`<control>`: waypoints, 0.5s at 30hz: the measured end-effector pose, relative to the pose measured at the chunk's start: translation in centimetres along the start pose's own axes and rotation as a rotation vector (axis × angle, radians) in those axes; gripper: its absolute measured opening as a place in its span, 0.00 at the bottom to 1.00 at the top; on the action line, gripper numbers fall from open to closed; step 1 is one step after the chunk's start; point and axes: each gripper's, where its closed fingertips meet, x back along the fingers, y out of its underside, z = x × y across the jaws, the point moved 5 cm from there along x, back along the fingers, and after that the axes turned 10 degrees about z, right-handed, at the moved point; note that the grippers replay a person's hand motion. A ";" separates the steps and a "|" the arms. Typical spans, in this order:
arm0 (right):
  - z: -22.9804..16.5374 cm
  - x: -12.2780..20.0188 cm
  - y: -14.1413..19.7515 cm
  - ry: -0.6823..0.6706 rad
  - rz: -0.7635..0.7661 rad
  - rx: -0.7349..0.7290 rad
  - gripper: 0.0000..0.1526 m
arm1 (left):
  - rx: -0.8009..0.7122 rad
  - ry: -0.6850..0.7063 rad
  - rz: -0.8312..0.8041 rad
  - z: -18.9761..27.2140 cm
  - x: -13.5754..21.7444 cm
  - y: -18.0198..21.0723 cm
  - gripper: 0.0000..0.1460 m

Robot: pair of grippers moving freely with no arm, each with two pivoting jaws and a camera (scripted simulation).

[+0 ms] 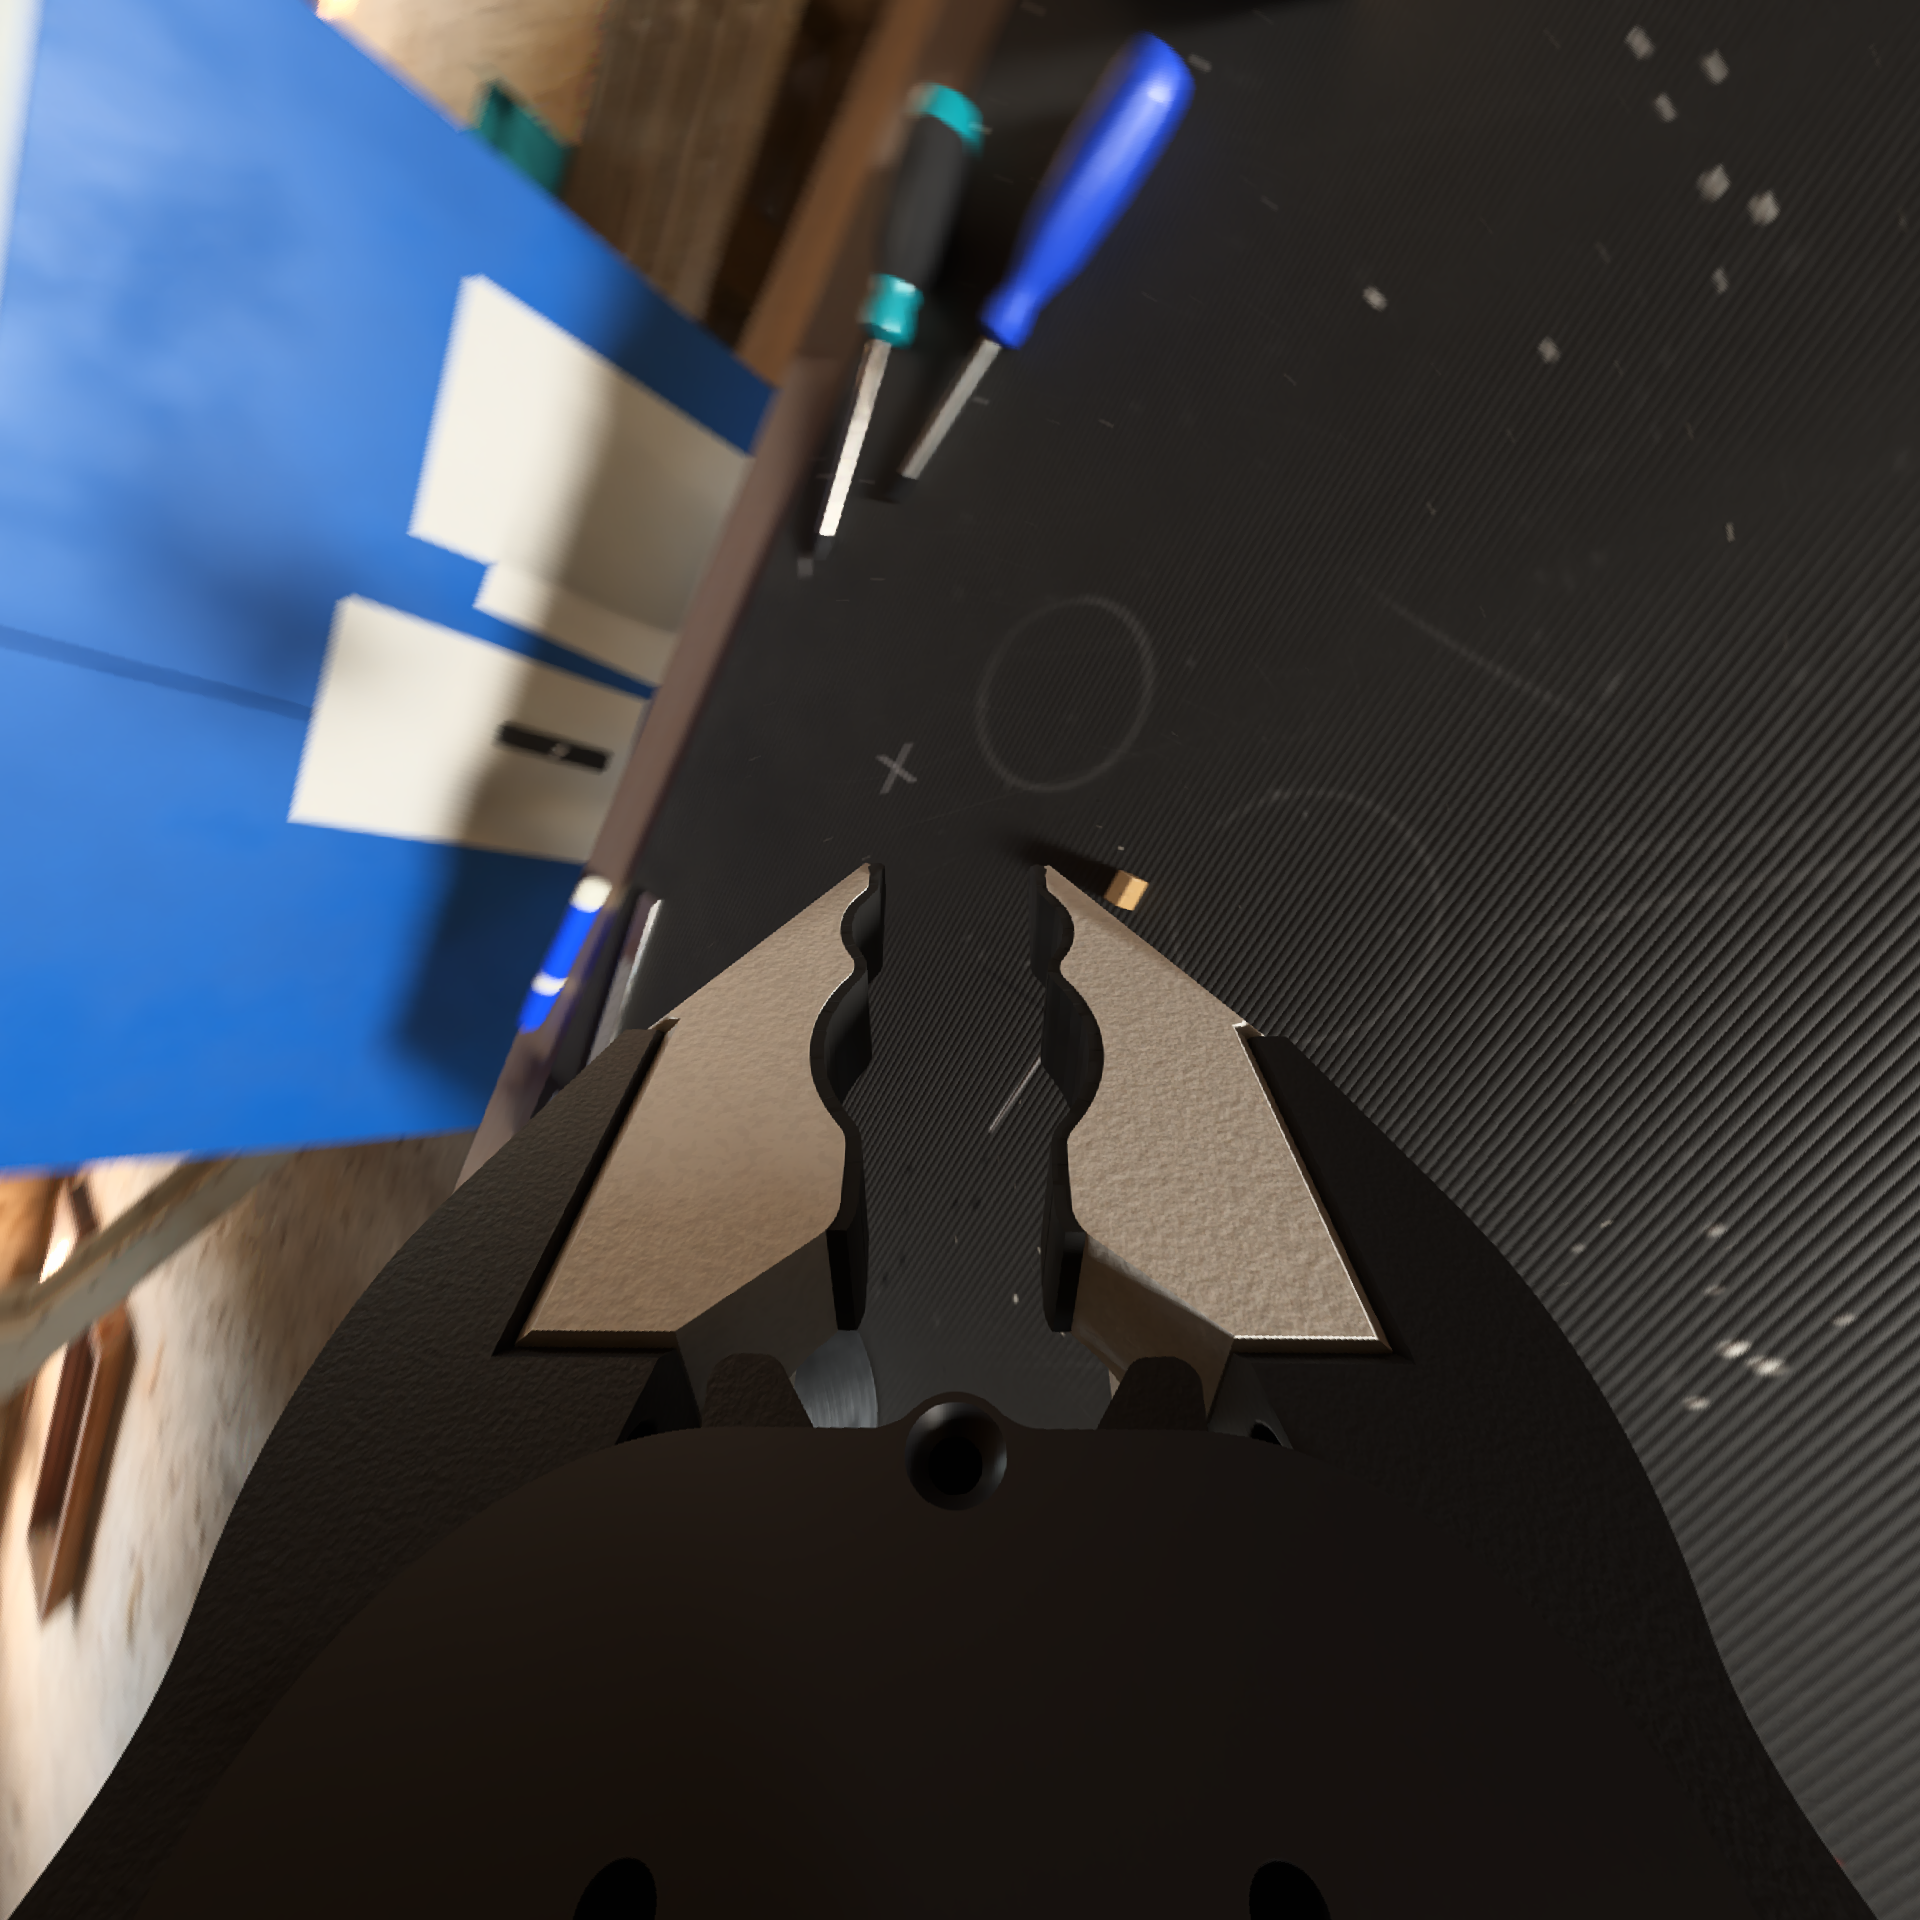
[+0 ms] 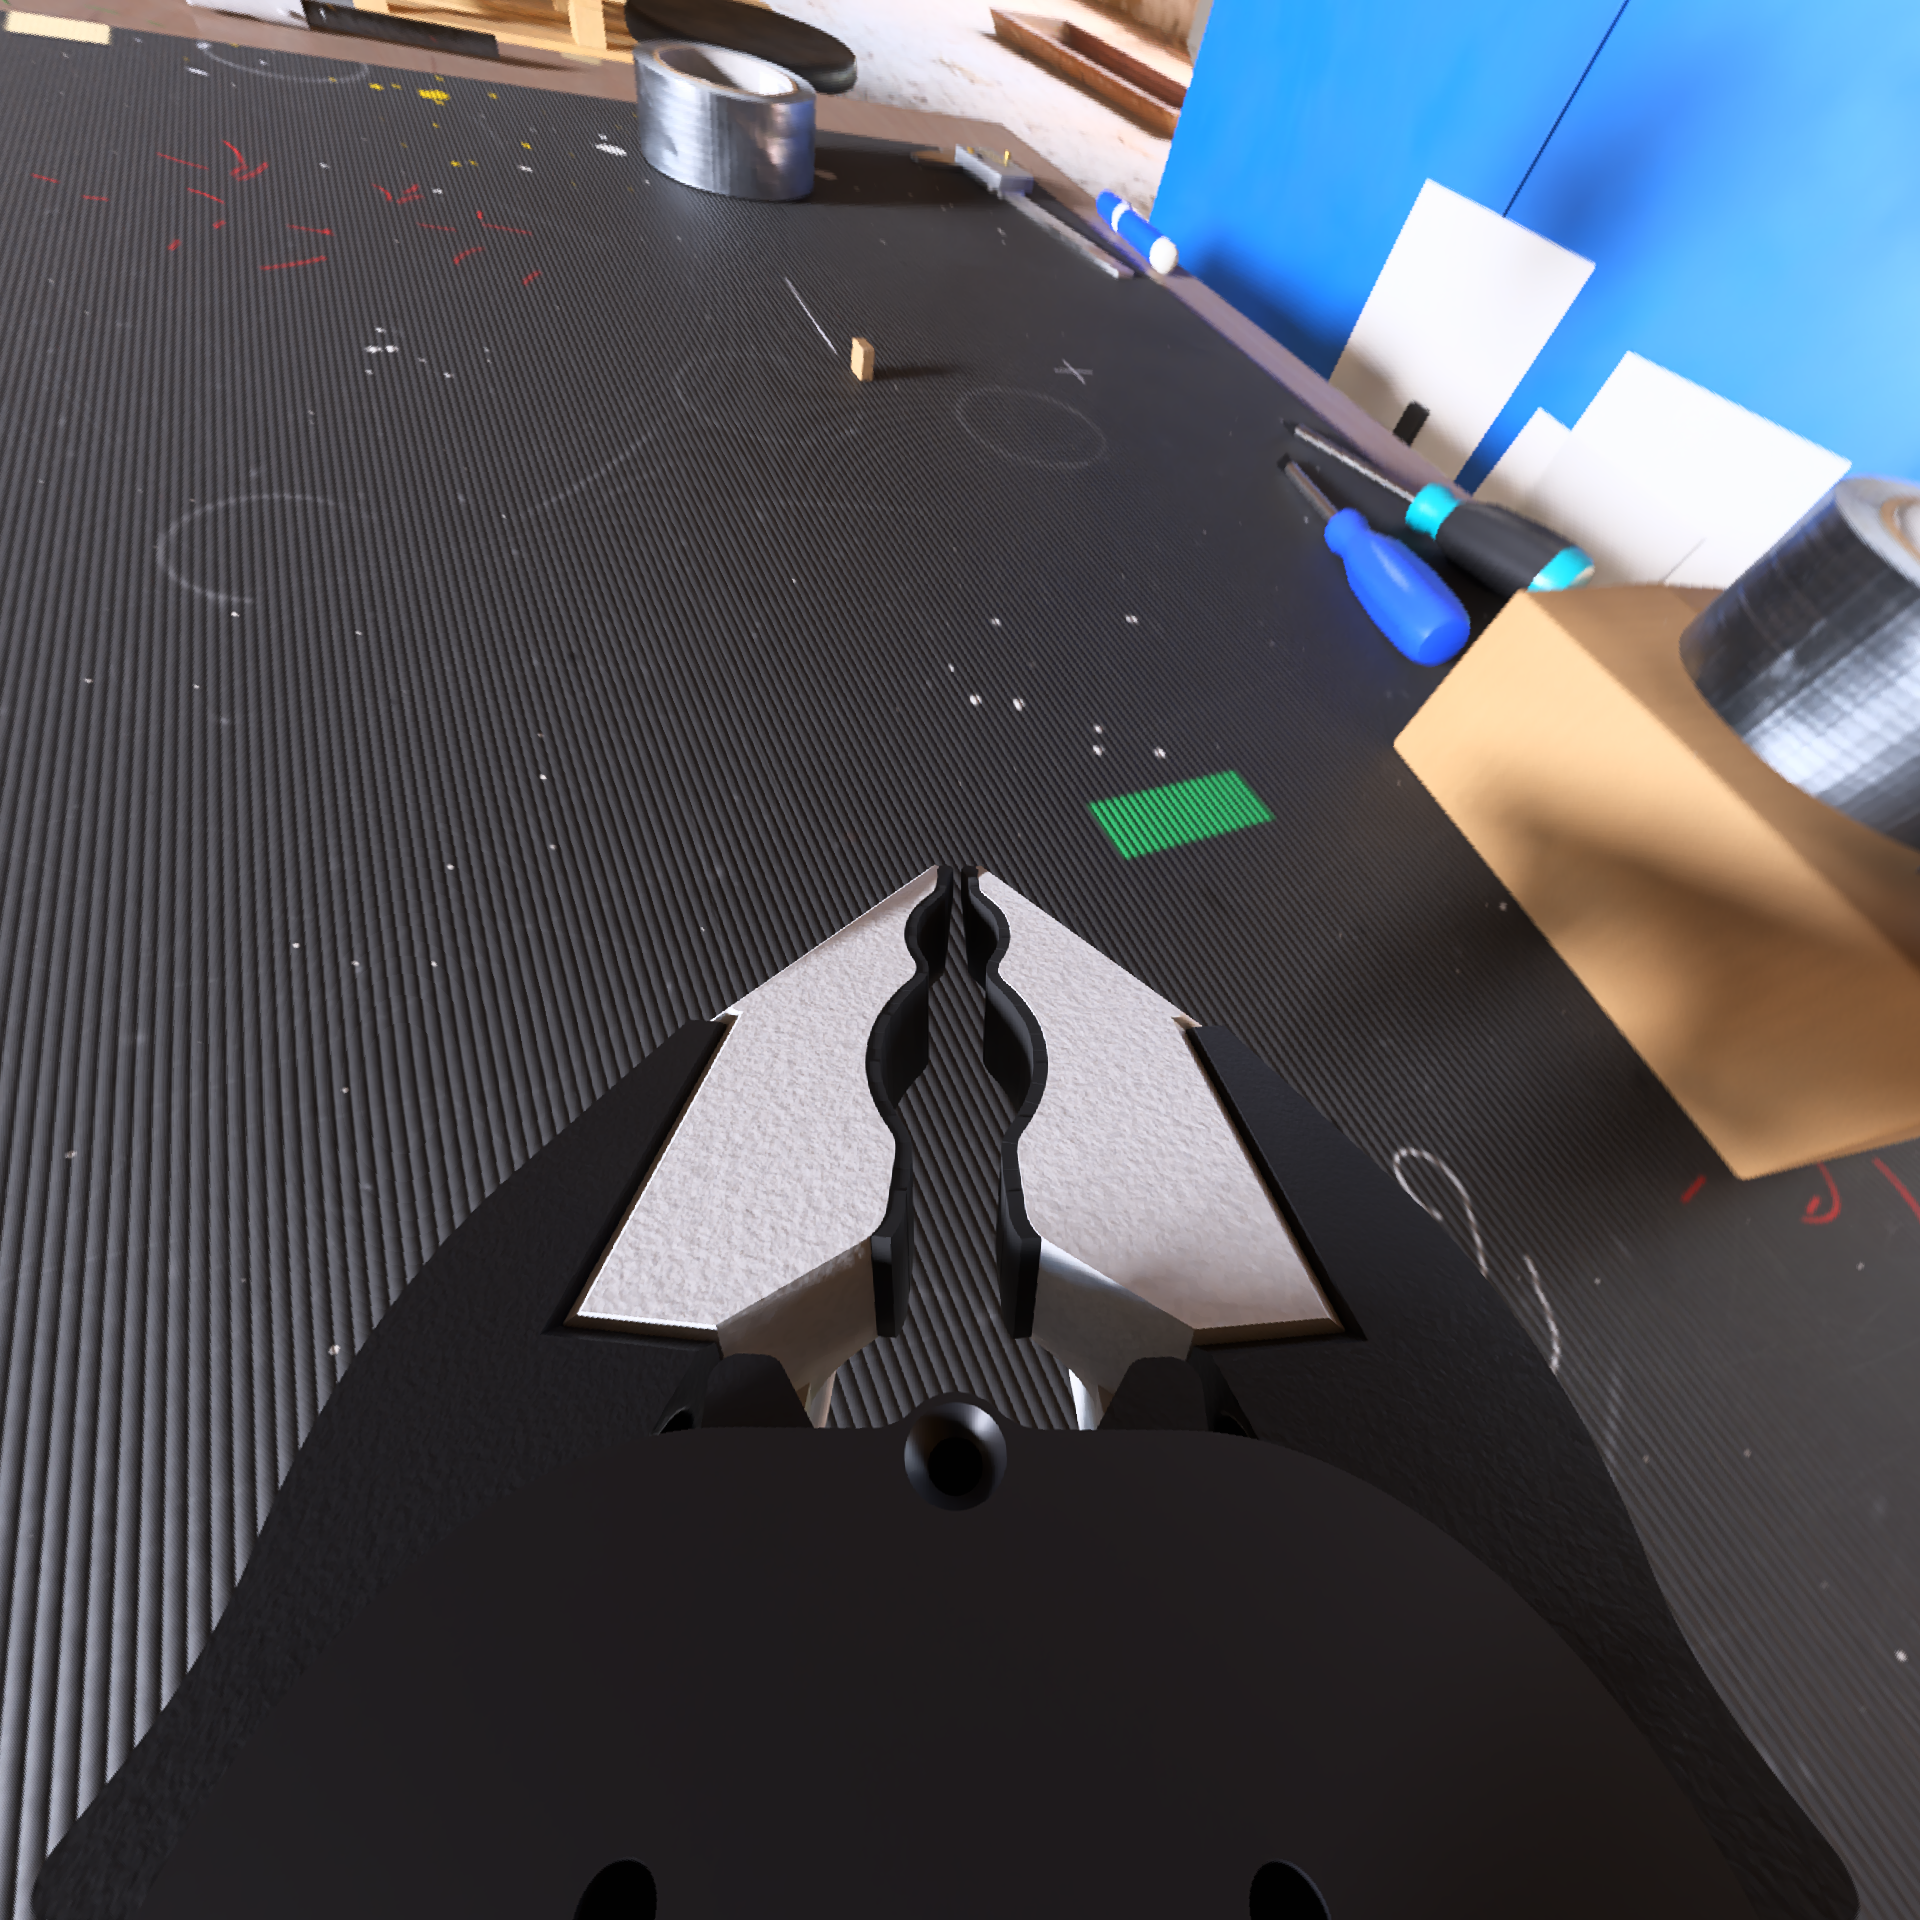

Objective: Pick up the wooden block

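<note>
A workshop bench: a ribbed black mat (image 2: 520, 727) scuffed with chalk and paint marks, two screwdrivers (image 2: 1455, 561) and duct-tape rolls (image 2: 727, 130) along its far edge, a cardboard box (image 2: 1662, 883) at right, a blue cabinet (image 2: 1714, 208) behind.
</note>
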 end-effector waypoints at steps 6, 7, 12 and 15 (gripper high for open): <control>0.3 0.0 0.7 -0.011 -0.011 -0.030 0.03 | -0.090 0.209 -0.013 0.0 -6.4 2.9 0.18; 0.3 0.0 0.8 -0.013 -0.017 -0.029 0.03 | -0.095 0.235 -0.019 0.0 -7.2 3.1 0.18; 0.0 -0.2 0.9 -0.033 -0.033 -0.017 0.03 | -0.117 0.411 -0.078 0.7 -9.9 4.3 0.20; 0.0 -0.1 0.9 -0.050 -0.028 -0.023 0.03 | -0.154 0.545 -0.169 1.2 -10.3 5.2 0.19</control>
